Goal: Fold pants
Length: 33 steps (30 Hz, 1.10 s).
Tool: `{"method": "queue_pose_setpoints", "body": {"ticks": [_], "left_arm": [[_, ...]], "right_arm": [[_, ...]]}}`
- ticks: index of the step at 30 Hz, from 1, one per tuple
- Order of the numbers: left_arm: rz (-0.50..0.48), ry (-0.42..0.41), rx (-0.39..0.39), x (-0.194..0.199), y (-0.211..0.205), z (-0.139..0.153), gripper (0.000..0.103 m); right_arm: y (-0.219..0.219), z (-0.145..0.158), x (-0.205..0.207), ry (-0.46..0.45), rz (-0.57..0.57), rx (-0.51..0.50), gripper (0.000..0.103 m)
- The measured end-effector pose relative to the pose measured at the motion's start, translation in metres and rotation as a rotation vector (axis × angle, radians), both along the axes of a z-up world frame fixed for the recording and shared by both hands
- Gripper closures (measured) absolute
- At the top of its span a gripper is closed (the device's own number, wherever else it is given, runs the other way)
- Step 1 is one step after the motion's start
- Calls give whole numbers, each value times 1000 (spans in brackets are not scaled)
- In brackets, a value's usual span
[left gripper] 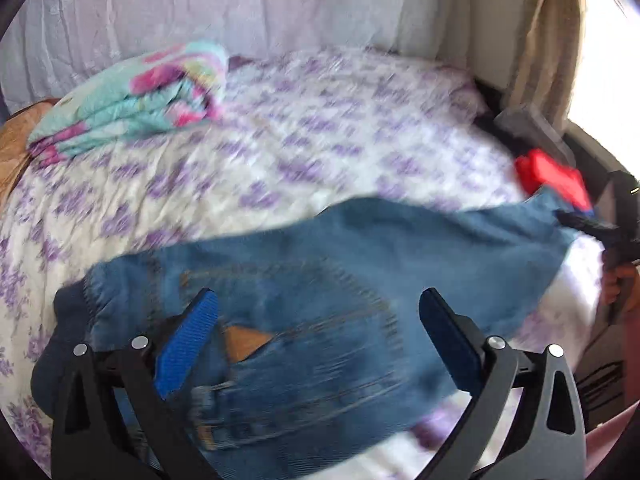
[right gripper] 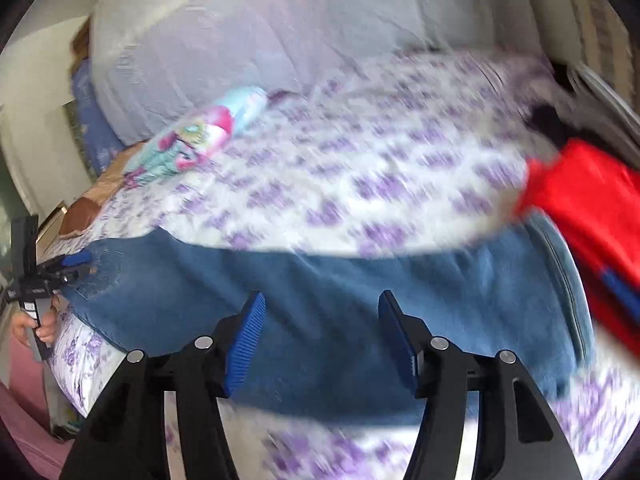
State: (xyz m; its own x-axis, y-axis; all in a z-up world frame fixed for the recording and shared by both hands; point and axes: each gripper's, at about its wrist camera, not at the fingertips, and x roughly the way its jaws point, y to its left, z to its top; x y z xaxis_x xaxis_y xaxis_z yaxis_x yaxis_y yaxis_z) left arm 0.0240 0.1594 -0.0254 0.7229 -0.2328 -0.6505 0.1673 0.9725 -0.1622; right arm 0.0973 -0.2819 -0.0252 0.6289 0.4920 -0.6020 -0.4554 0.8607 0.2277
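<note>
The jeans are lying across the near edge of the bed, spread sideways as one long blue band. At their left end, where the waistband and back pocket sit, the left hand-held gripper is hovering with its jaws spread wide and nothing pinched between them. Denim like this is probably handling as a heavy, soft, floppy cloth: it sags when lifted and is not slippery or fragile, so a firm pinch on the thick waistband seam or a hem should be holding best. Moving right along the band, the right hand-held gripper is standing over the middle of the legs, its jaws likewise parted and empty. At the far right end of the jeans, a red garment is resting just beside the leg hems; whether it overlaps them is blurred. No containers are showing; a folded floral blanket is lying well apart at the back.
</note>
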Motion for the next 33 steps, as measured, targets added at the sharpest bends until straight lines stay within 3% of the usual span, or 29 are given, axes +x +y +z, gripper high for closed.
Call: {"method": "queue_pose_setpoints", "body": {"ticks": [2,4,6,7,10,12,13,14,15,17,18,19,21,24,27,30,33], "left_arm": [[-64,-28,-61,1,-15,8,5],[-87,1,-45,13,-33,1,4],[-56,93,1,29,-41,-21,4],[-36,151,3,36,-38,-36,5],[-53,127,-65,31,-26,-44,5],[-39,125,-74,30,-25,-44,5],[-36,118,-62,29,-27,-45,5],[-33,116,-42,29,-30,-45,5],[-30,114,-25,29,-33,-46,5],[-27,110,-11,28,-33,-46,4],[-25,109,-13,28,-32,-46,4],[-24,107,-21,28,-32,-46,4],[-24,106,-26,27,-30,-46,4],[-28,115,-8,27,-32,-46,5],[-17,112,63,18,-33,-44,5],[-10,96,143,3,-35,-41,5],[25,80,215,-9,-42,-37,4]], "right_arm": [[29,-1,15,-6,77,-1,43],[55,-8,33,28,145,-32,43],[75,-24,49,88,195,-137,46],[75,-28,51,77,215,-185,55],[37,-27,58,55,238,-189,65],[-2,-29,69,79,150,-168,90],[-21,-32,76,84,83,-179,98],[-43,-33,78,108,47,-119,102],[-57,-34,78,124,-6,-81,102],[-70,-27,58,83,-114,-64,86],[-69,-23,45,45,-110,-52,67],[-66,-20,32,0,-96,-35,55],[-58,-20,4,-58,-42,-32,53],[-61,-47,-5,-22,-91,-238,56],[-93,-45,-12,6,-129,-110,64],[-89,-28,-26,-46,-221,-186,52],[-63,-12,-40,-147,-157,-151,46]]}}
